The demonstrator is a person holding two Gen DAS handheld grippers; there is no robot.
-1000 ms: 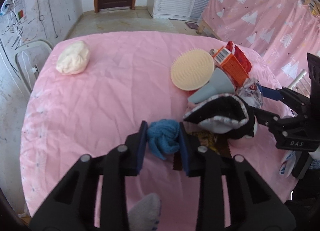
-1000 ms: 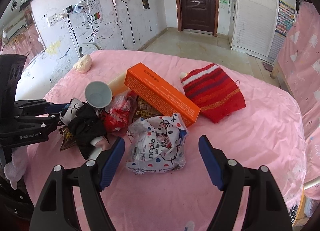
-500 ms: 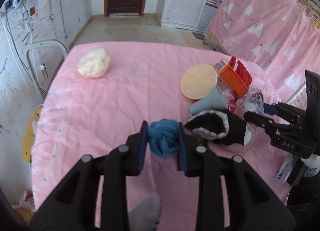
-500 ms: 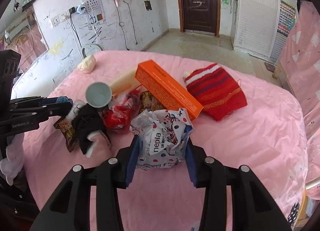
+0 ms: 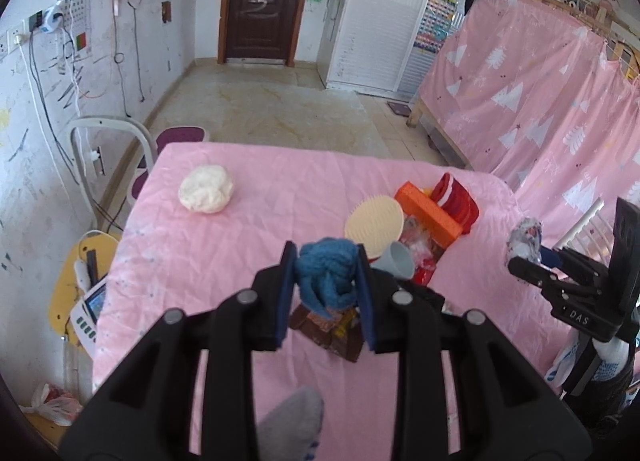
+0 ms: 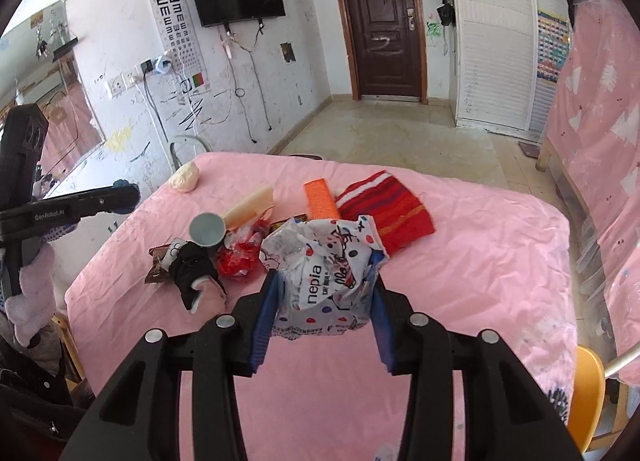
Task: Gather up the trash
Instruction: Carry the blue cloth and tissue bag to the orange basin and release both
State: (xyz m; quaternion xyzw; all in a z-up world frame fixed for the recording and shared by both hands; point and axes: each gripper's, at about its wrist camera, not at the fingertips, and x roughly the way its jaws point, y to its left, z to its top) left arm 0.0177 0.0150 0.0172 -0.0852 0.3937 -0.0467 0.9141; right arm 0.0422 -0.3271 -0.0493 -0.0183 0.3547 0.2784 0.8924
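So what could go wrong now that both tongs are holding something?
The blue yarn ball is soft and only pinched by the left tongs, so it might slip out. The crinkly tissue pack in the right tongs could slide free too. A swinging pack might bump the grey cup.

Bright even daylight, soft shadows; strong fisheye bending, dark vignette corners; focus sharp.

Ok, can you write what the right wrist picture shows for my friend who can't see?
The right gripper holds a crumpled spotted wrapper above a pink table. Behind it lie a red cloth, an orange box and a grey cup.
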